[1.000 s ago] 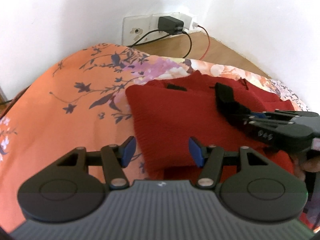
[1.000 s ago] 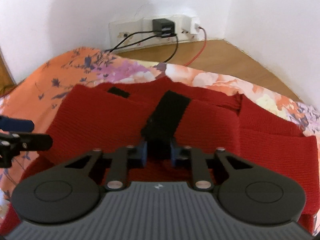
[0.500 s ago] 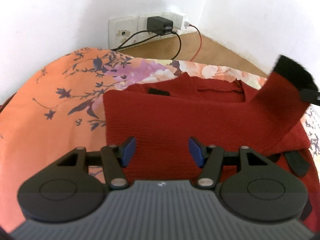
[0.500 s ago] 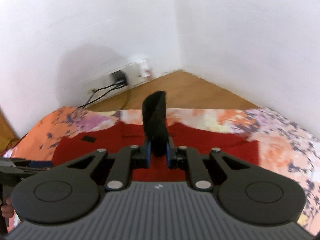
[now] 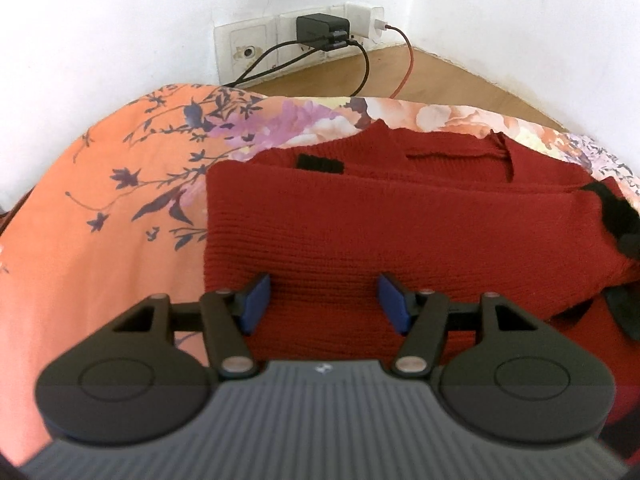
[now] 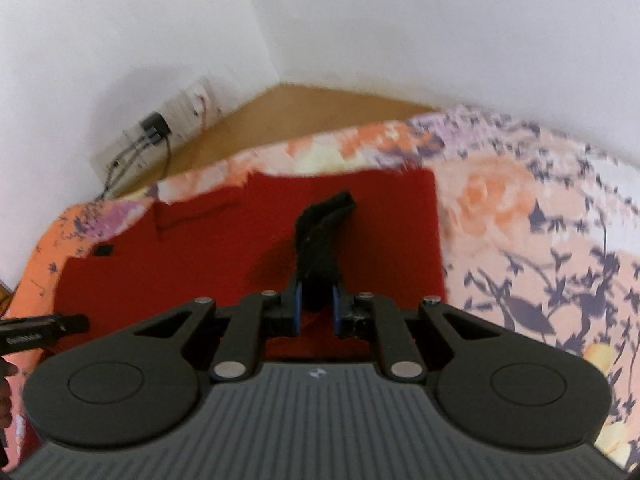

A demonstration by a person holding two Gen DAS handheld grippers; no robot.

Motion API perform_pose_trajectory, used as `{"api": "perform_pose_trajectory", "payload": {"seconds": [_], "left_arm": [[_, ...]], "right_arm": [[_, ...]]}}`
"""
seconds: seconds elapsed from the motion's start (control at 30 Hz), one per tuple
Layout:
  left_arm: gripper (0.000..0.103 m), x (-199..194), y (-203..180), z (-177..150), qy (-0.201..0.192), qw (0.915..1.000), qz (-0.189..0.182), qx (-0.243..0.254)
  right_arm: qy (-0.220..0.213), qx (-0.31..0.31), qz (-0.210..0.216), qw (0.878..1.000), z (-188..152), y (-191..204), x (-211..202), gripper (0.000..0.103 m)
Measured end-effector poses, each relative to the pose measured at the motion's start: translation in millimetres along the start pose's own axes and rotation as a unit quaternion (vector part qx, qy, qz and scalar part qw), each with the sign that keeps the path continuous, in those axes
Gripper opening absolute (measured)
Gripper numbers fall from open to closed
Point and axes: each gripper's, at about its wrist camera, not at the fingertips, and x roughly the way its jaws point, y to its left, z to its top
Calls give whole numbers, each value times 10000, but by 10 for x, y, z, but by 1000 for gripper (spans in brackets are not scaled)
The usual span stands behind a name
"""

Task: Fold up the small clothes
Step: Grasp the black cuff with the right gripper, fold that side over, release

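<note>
In the left wrist view, far left: orange bedsheet [image 5: 100, 184] with dark blue and purple flowers, spread over a bed and filling the left half of the frame. Up top in the middle: white wall [image 5: 120, 20] with a row of sockets [image 5: 256, 38], a black charger [image 5: 320, 28] plugged in, black cords [image 5: 280, 66] and one red cord [image 5: 406, 68] hanging down to a brown wooden floor [image 5: 452, 80]. In the middle and right of the frame: red knit sweater [image 5: 360, 216] lying flat on the sheet, a small black tag [image 5: 320, 164] near its top edge. At the right edge: black cuff [image 5: 616, 216] at the end of a red sleeve laid across the sweater. At the bottom middle: left gripper [image 5: 324, 302] with blue pads wide apart, low over the sweater, holding nothing.

In the right wrist view, a little blurry. At the left edge: tip of the left gripper poking in. Upper left: two white walls meeting in a corner, sockets and charger small, brown floor below. Middle: red sweater on the sheet. Bottom middle: right gripper [image 6: 316, 308] squeezed onto the black cuff [image 6: 320, 240], cuff sticking up above the pads. Right side: pale flowery part of the sheet [image 6: 540, 240].
</note>
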Motion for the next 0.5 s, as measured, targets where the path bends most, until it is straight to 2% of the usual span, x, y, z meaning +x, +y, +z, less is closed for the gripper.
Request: {"api": "perform_pose_trajectory", "payload": {"seconds": [0.13,0.23,0.27,0.4,0.47,0.5], "left_arm": [[63,-1,-1,-8,-12,10000,42,-40],[62,-33,0,-14,-17,9999,86,-124],[62,-49,-2,-15,-9,9998,104,-147],[62,-192,-14,-59,-53,9996,162,-232],[62,-299,-17,-105,-100,9994,204,-274],[62,-349,-18,-131,-113,9992,225,-296]], "right_arm": [[-29,239,175,9996,-42,-139,56,18],[-48,320,224,9992,-36,-181,-3,26],[-64,323,258,9991,-39,-192,-35,34],[-208,230,346,9989,-36,-218,-226,53],[-251,123,421,9987,-51,-233,-344,57],[-267,82,457,9986,-66,-244,-400,63]]}}
